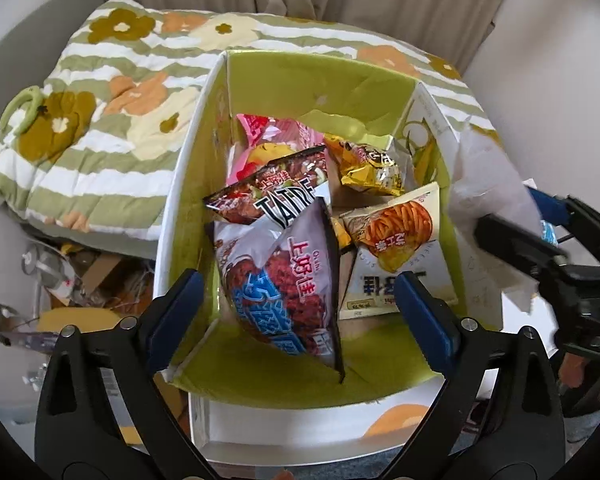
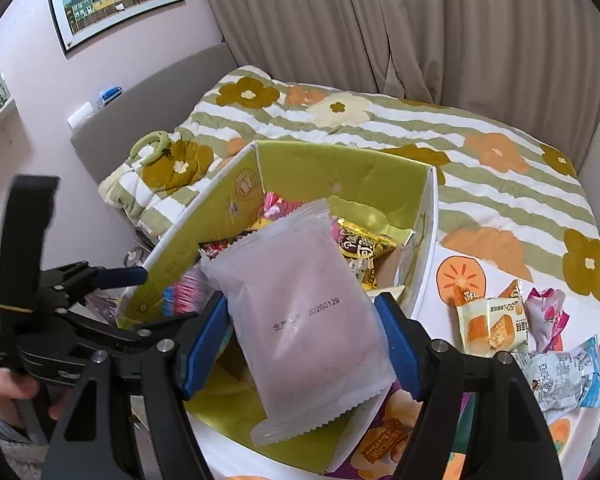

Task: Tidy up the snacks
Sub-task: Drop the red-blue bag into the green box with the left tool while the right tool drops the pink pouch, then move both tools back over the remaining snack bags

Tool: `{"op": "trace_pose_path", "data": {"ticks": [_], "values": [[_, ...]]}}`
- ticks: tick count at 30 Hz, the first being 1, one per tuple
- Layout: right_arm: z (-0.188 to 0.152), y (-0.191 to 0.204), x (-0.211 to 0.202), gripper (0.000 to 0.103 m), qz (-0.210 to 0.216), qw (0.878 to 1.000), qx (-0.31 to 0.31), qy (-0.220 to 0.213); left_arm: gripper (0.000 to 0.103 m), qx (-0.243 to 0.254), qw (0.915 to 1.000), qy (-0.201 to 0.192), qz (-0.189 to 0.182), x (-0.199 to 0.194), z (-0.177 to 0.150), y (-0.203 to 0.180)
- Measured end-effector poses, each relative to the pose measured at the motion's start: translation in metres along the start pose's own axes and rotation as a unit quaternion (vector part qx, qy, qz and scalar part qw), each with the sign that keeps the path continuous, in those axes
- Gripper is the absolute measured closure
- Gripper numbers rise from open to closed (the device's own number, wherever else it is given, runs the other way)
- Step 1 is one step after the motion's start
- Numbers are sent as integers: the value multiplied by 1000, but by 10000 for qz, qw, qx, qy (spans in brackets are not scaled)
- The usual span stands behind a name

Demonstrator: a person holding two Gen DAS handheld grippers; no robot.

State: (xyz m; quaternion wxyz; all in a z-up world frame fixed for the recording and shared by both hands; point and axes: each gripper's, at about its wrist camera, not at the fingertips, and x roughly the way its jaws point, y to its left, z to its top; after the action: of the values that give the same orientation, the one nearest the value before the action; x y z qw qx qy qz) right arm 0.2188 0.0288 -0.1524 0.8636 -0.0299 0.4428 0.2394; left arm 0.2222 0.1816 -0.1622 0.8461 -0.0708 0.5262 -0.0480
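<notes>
Right claw: blue pads clamped on both sides of a pale pink sealed packet, held tilted above the green-lined box.

Left claw: jaws spread wide, nothing gripped, above the near end of the box; a purple-white snack bag stands loose below it, among other bags.

Box sits on the floral quilt of a bed.

More wrapped snacks lie just right of the box.

Beige curtains, floral quilt
</notes>
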Motion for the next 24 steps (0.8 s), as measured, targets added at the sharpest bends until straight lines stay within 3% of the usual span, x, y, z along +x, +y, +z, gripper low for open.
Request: {"op": "trace_pose_path", "data": {"ticks": [3,13,14,17,24], "values": [[-1,0,3,33,15,10000,-4,57,8,-70,9997,-206,-123,-17,2,-1],[0,-4,13,32,444,9982,329,253,8,-249,9991,-309,148,-25,7,2],[0,-8,11,31,593,9971,450,171,8,-316,9990,-301,139,-24,6,4],[0,-17,8,14,615,9961,619,84,8,-418,9987,-262,136,-21,2,8],[-12,-21,6,13,509,9958,758,96,8,-438,9987,-187,158,-20,-7,8]]}}
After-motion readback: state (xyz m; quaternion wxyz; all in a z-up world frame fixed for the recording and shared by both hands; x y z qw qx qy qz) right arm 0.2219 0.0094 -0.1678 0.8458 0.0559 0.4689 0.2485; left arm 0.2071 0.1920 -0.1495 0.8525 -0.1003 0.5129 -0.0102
